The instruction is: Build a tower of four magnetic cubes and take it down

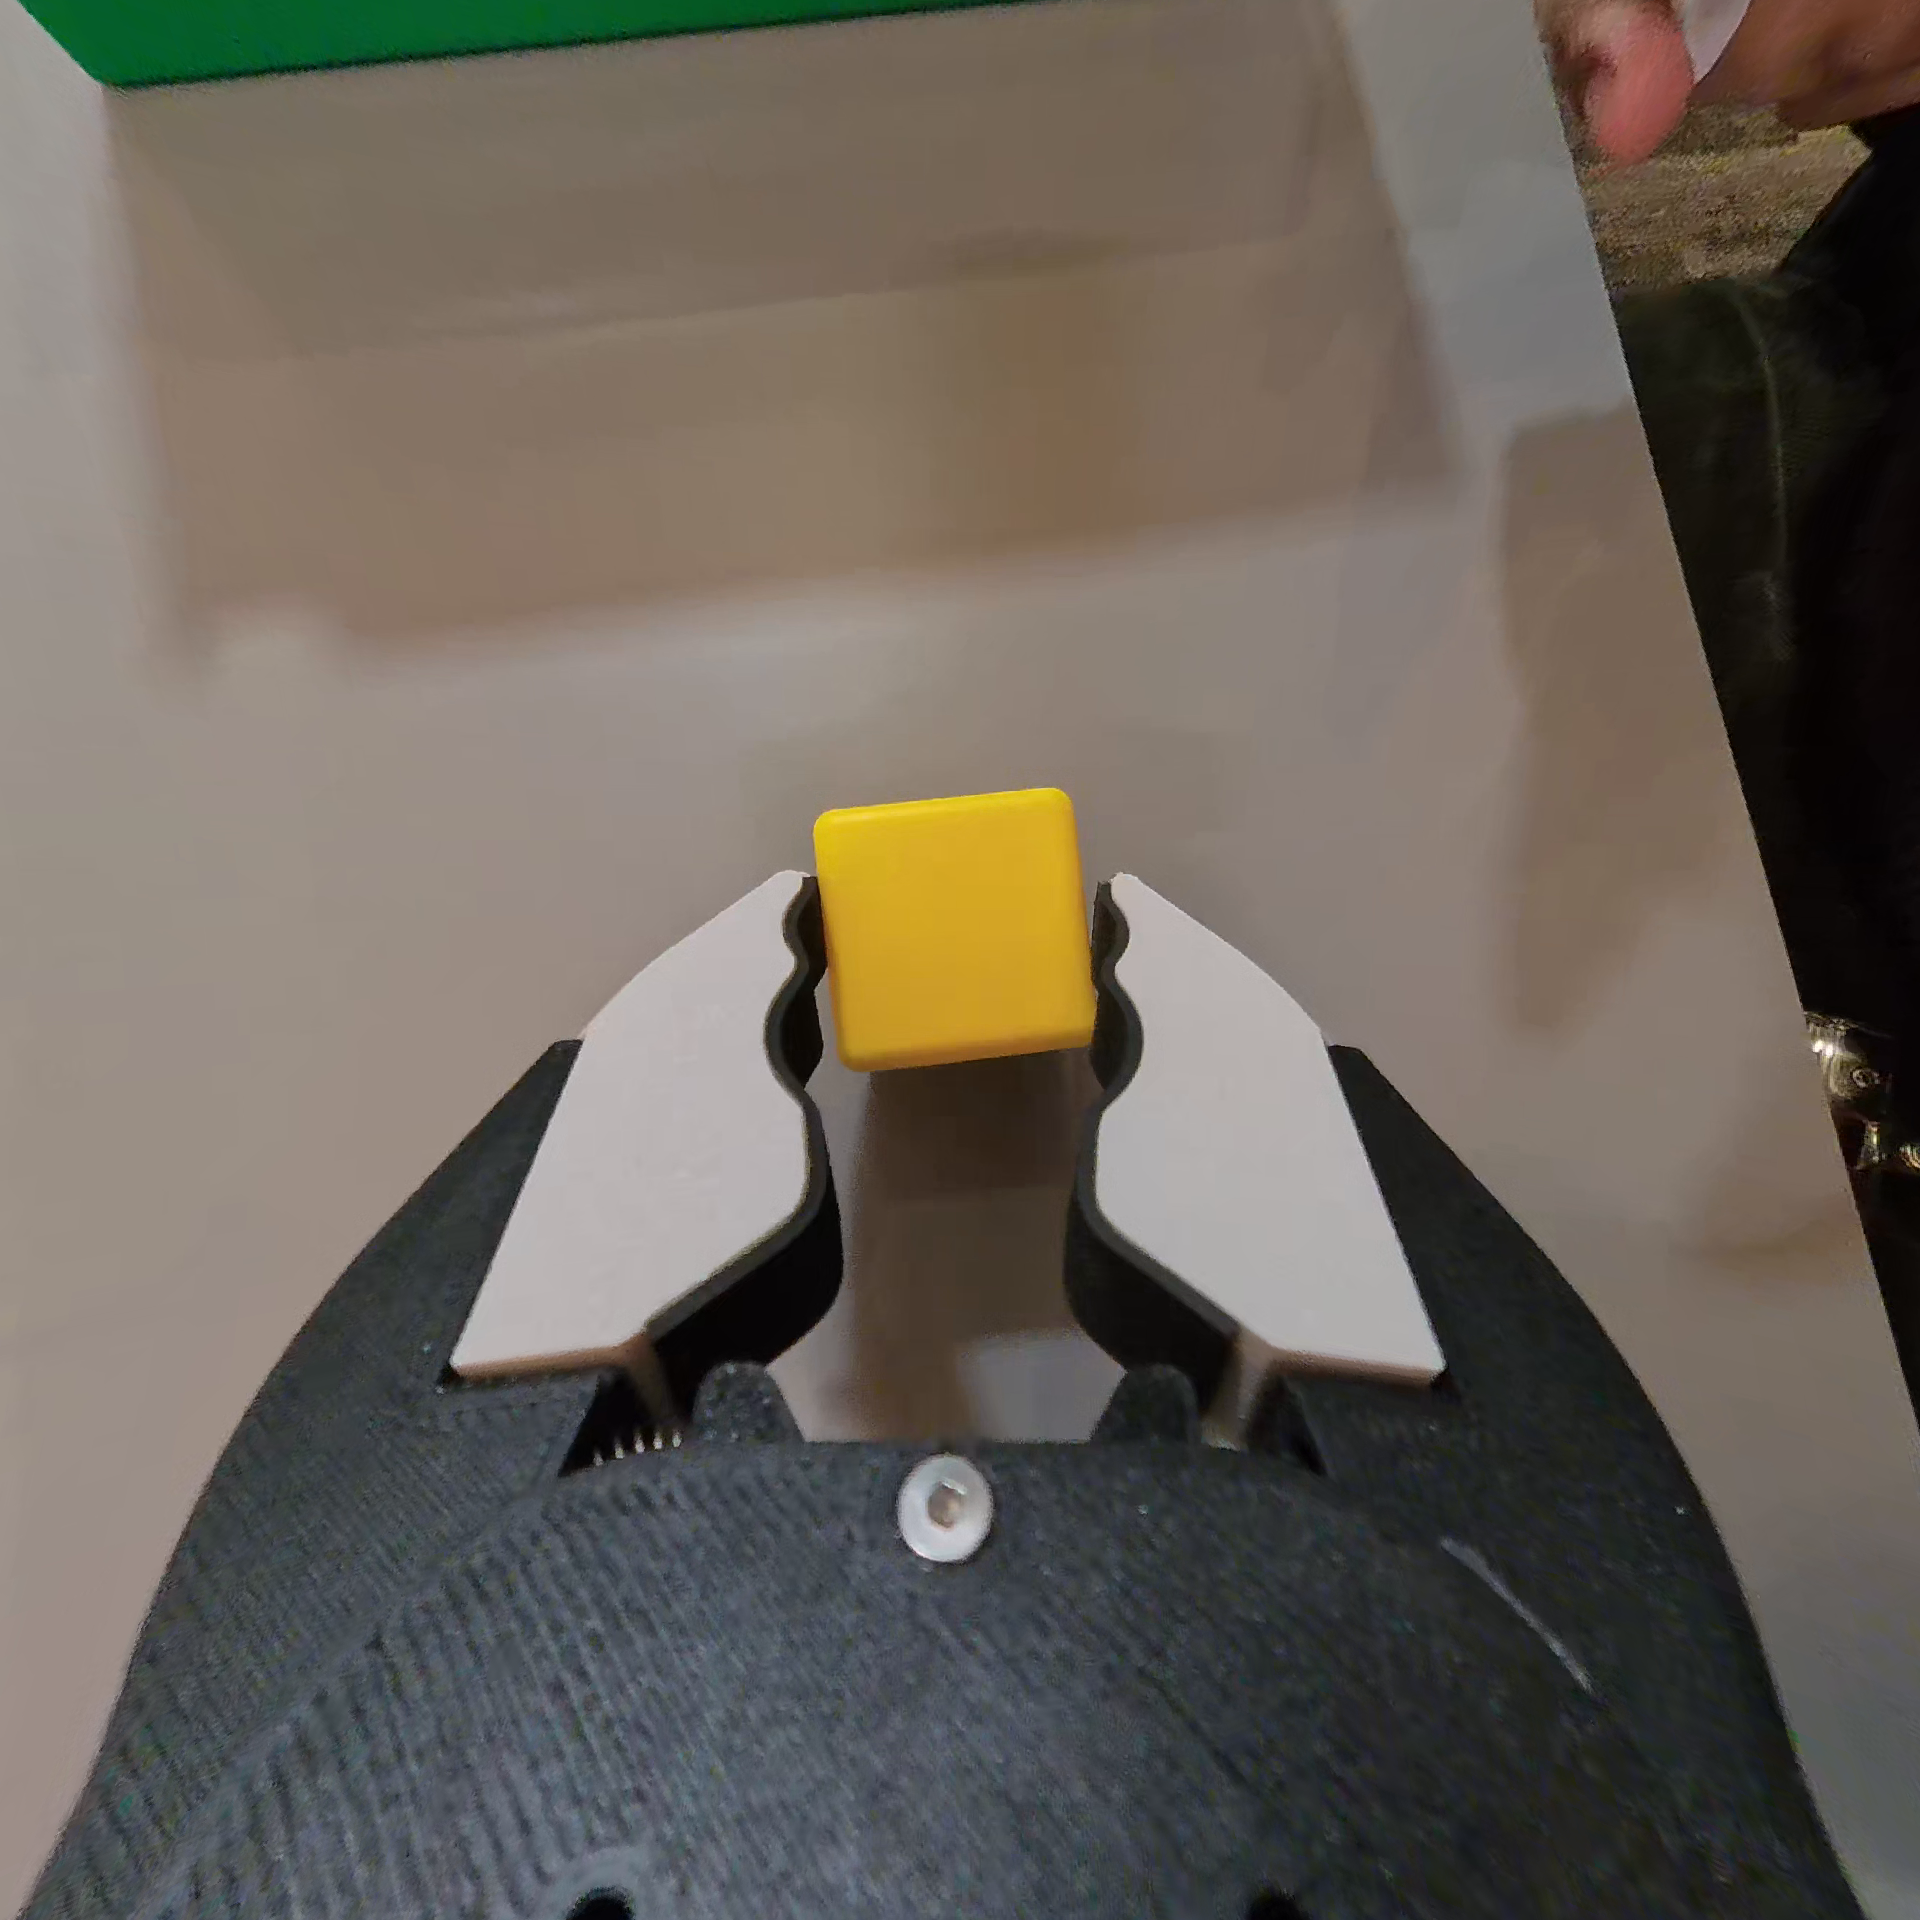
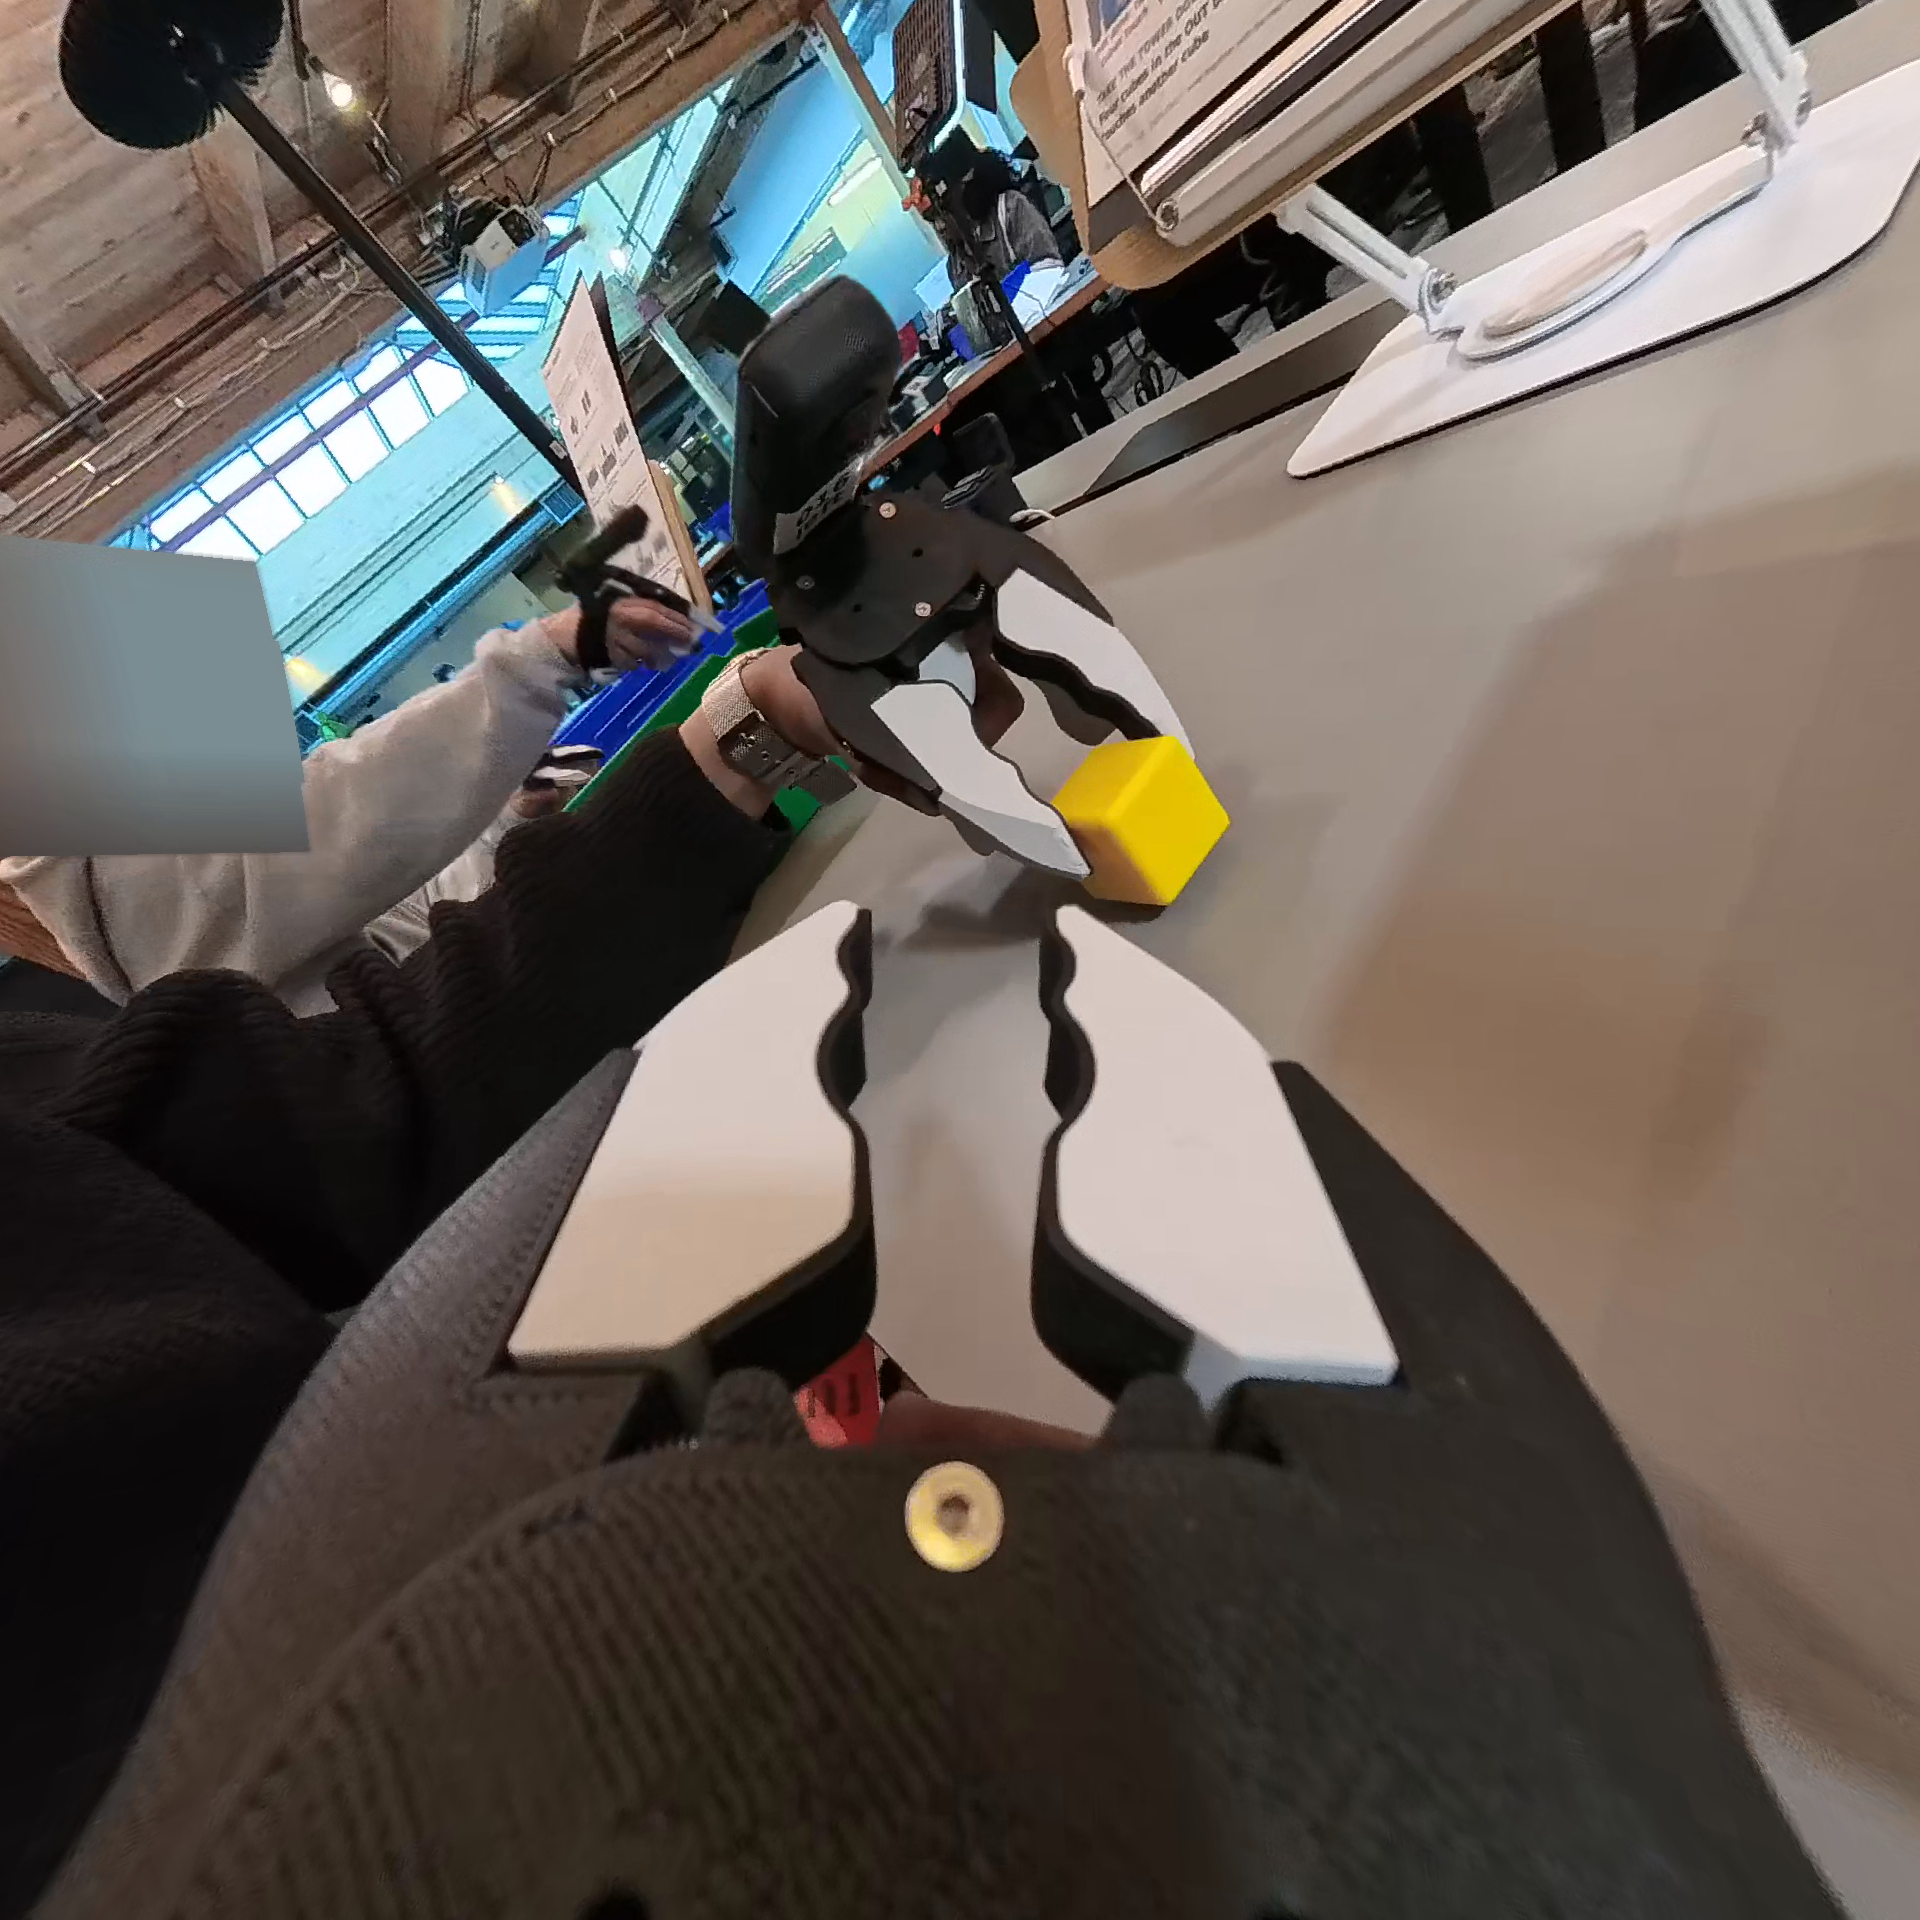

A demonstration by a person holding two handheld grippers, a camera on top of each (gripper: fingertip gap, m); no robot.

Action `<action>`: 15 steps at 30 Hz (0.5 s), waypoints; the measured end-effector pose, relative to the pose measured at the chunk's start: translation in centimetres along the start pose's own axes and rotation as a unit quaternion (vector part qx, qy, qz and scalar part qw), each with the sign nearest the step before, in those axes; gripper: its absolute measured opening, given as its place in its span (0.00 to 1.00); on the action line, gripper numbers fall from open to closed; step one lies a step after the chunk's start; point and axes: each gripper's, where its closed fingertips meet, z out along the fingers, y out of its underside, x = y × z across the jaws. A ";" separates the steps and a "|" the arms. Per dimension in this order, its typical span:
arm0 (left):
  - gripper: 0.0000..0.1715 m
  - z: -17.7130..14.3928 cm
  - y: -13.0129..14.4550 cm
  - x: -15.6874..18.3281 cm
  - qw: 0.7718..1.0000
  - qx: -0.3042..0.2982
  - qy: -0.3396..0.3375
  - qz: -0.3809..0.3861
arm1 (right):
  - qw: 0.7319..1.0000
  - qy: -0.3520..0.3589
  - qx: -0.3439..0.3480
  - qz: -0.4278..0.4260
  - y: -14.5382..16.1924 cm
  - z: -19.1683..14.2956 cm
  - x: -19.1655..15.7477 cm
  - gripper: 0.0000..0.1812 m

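Note:
A yellow cube (image 1: 951,930) sits between the fingertips of my left gripper (image 1: 956,914), which is shut on it with both pads against its sides. The right wrist view shows the same cube (image 2: 1143,821) low on the grey table (image 2: 1507,935), held by the left gripper (image 2: 1127,800). My right gripper (image 2: 951,925) is open and empty. It is tilted and hovers a short way in front of the cube, pointing at it. No other cubes are in view.
A green bin edge (image 1: 416,42) lies at the table's far side. A white stand base (image 2: 1558,312) stands at the back right. A person's hand (image 1: 1631,73) and a person's grey sleeve (image 2: 416,748) are beyond the table edge, by blue bins (image 2: 623,707).

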 end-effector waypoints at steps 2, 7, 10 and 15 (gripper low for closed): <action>0.31 0.2 0.2 -0.1 1.000 -0.004 0.003 -0.002 | 1.000 0.002 0.000 -0.001 0.0 -0.2 0.1 0.17; 0.31 0.4 0.1 0.0 1.000 -0.004 0.007 -0.001 | 1.000 0.002 0.001 0.002 0.0 -0.3 0.1 0.17; 0.31 0.4 0.1 0.0 1.000 -0.002 0.001 0.000 | 1.000 0.000 0.000 0.006 0.1 -0.2 0.1 0.17; 0.33 0.7 1.4 -0.6 0.999 -0.038 -0.036 -0.013 | 1.000 -0.003 -0.005 0.009 0.3 0.0 -0.1 0.17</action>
